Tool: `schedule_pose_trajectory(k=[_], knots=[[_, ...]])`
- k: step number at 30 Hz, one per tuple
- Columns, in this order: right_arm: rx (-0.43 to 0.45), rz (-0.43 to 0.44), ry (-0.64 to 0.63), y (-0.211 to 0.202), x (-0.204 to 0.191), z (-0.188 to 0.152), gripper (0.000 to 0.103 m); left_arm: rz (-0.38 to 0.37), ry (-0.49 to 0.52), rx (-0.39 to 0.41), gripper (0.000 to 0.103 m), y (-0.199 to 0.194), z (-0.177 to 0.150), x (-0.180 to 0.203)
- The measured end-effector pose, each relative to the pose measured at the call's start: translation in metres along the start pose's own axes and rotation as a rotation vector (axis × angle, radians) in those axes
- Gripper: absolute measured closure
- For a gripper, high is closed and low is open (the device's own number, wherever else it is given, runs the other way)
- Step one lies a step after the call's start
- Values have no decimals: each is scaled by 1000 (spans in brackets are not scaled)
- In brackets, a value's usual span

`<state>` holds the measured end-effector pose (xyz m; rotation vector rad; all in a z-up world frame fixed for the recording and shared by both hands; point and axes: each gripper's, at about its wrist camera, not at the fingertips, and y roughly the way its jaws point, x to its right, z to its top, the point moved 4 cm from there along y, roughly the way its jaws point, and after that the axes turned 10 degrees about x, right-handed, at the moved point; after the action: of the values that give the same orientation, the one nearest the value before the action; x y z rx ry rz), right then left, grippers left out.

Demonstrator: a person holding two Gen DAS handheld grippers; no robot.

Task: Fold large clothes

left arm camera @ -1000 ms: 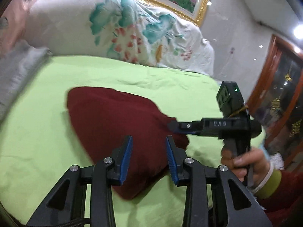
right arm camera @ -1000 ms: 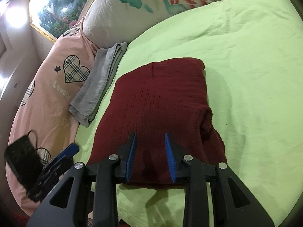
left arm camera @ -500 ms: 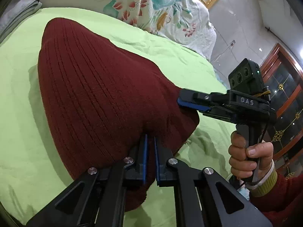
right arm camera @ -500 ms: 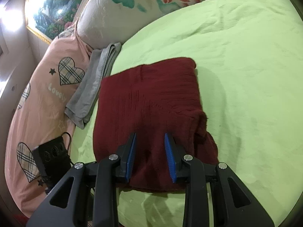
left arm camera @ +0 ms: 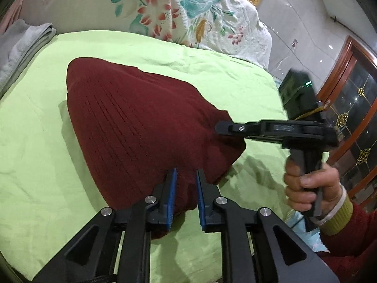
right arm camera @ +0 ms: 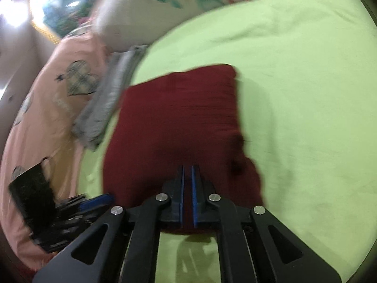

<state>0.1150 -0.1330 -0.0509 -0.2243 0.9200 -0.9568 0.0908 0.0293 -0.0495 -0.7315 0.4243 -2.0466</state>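
A dark red knitted sweater (left arm camera: pixel 132 122) lies folded on the green bed sheet (left arm camera: pixel 35 153). My left gripper (left arm camera: pixel 186 171) sits at the sweater's near edge. Its jaws are opening a little, and a bunch of red fabric still fills the gap and touches both blue pads. My right gripper (left arm camera: pixel 218 127), held by a hand (left arm camera: pixel 306 181), pinches the sweater's right corner. In the blurred right wrist view the right gripper (right arm camera: pixel 187 166) is shut on the near edge of the sweater (right arm camera: pixel 179 118), with only a sliver of red between the pads. The left gripper (right arm camera: pixel 103 199) shows blurred at the lower left.
A folded grey garment (left arm camera: pixel 21 44) lies by the bed's left edge, next to a pink quilt with hearts (right arm camera: pixel 47 118). A floral pillow (left arm camera: pixel 165 11) backs the bed. A wooden glass cabinet (left arm camera: pixel 348 118) stands to the right. Bare green sheet (right arm camera: pixel 294 94) spreads right of the sweater.
The left gripper dropped onto the sweater's near edge, closed on it, then parted slightly. The right gripper's jaws went from apart to shut on the fabric. The sweater's near side is now bunched up.
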Motion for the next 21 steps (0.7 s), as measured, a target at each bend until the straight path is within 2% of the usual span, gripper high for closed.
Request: schedule_pose_trajectory(k=[2, 3, 5, 9, 12, 16, 21], knots=[[-21, -3, -54, 4, -12, -4, 90, 9, -25, -12, 88, 5, -3, -5], [-41, -60, -95, 10, -11, -8, 86, 11, -43, -9, 89, 5, -3, -8], [-84, -199, -154, 21, 2, -17, 87, 23, -47, -6, 91, 6, -3, -10], [-76, -184, -106, 17, 20, -18, 93, 43, -35, -10, 92, 8, -7, -9], [-73, -183, -99, 11, 19, -16, 93, 53, -54, -2, 92, 5, -5, -8], [-62, -155, -92, 1, 11, -16, 89, 94, -57, 25, 90, -10, -6, -2], [-40, -141, -112, -17, -4, -20, 81, 145, -64, 47, 80, -31, -9, 4]])
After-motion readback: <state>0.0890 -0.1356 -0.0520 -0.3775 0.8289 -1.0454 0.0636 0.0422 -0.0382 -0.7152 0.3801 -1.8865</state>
